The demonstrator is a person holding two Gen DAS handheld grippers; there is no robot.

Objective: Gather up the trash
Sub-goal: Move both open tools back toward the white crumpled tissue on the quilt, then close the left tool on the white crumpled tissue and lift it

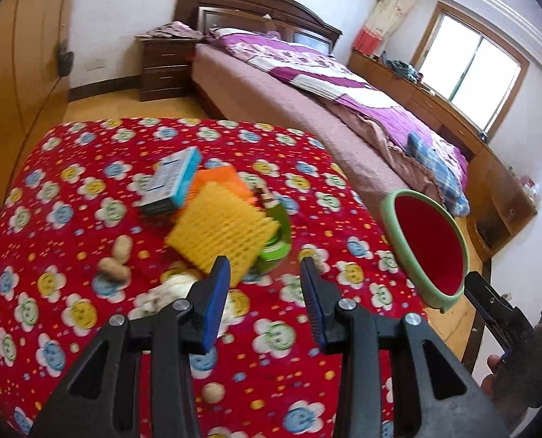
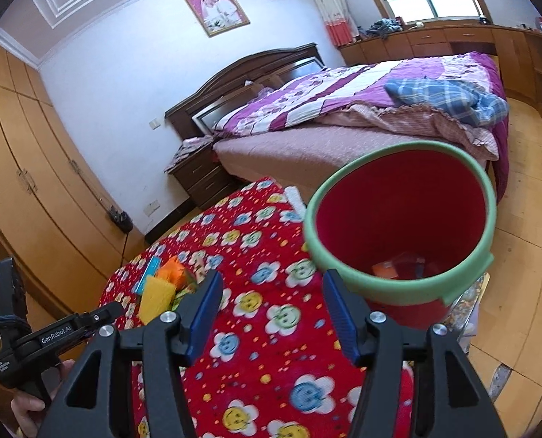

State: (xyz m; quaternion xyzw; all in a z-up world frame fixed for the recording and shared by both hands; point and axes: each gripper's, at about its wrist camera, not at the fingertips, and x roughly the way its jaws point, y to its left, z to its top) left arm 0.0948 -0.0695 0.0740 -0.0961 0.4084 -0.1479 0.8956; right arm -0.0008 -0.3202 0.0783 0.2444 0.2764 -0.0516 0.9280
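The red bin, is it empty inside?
No, the red bin already has an orange piece and other scraps lying at its bottom.

Daylight from the blown-out window [image 1: 468,62] lit the room brightly; fisheye edges curved darkly, and the tabletop [image 1: 88,189] looked motion-blurred.

Left hand-held gripper [image 1: 266,268] and right hand-held gripper [image 2: 272,281] angle downward, empty, jaws apart.
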